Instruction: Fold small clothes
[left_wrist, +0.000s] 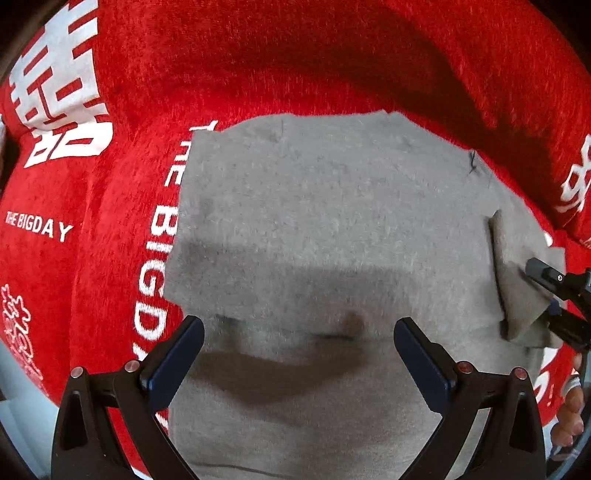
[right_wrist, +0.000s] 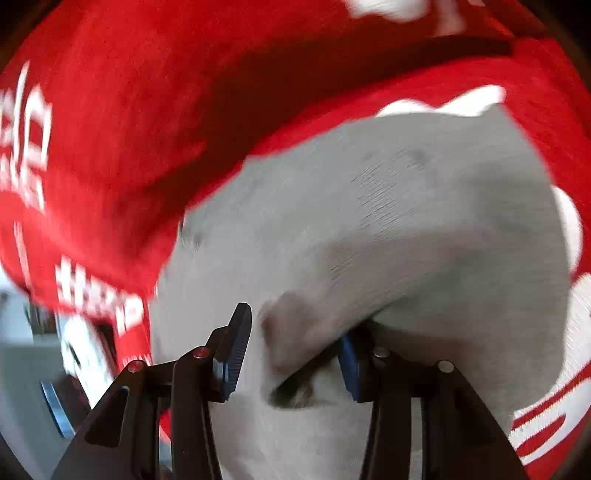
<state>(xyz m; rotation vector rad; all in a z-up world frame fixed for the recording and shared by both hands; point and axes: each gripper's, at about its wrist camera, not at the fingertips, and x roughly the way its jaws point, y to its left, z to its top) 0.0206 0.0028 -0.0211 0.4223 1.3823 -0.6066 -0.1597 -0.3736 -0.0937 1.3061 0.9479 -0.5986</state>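
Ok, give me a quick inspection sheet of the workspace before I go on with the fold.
Surface: red cloth with white print covers it.
Job's things: grey garment lies flat, folded; one corner flap turned over by the right gripper.
Clutter: nothing seen.
Grippers: left gripper open above the garment, holding nothing; right gripper open, a raised fold of garment between its fingers.
Cables: nothing seen.
Surroundings: pale floor at the left edge, blurred.

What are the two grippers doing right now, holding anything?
Left gripper: open, empty, over the grey cloth.
Right gripper: open, cloth fold between fingers, not pinched.
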